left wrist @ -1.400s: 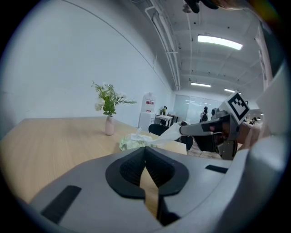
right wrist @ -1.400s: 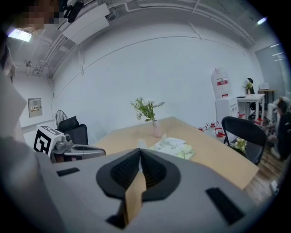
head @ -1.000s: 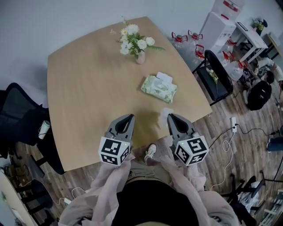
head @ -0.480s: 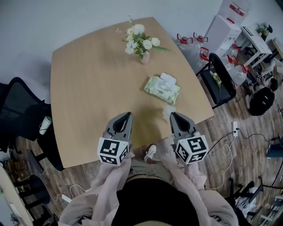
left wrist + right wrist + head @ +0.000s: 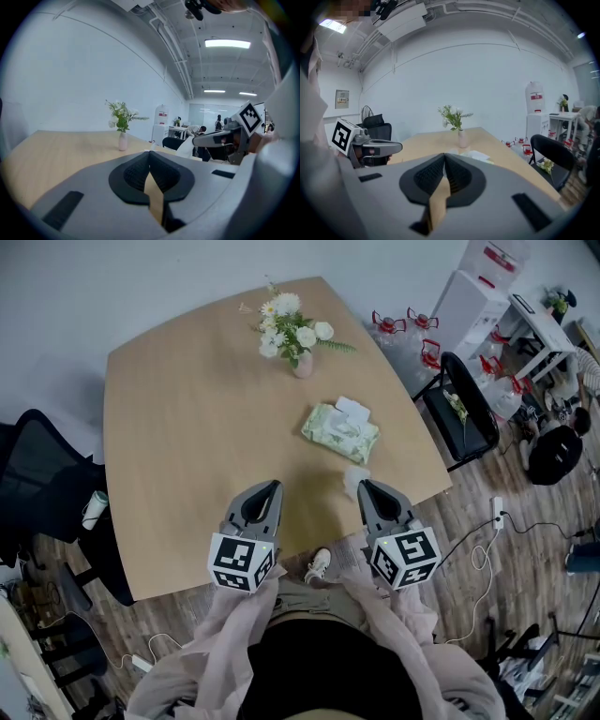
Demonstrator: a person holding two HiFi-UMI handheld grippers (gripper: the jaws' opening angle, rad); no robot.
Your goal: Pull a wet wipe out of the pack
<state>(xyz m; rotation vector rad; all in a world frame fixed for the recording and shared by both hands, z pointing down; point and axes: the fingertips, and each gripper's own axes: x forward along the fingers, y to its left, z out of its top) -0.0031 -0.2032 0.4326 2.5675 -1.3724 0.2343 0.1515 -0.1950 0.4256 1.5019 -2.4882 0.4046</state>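
Both your left gripper (image 5: 271,487) and right gripper (image 5: 365,487) show fingers shut and empty. A loose wipe (image 5: 352,478) lies just near of the pack (image 5: 339,431), so avoid dragging it.

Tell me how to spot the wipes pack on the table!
Find the big wooden table. On its right half, between the flower vase and the right gripper, lies the pack. It is the only flat, pale green thing there, with a white flap open at its far side.
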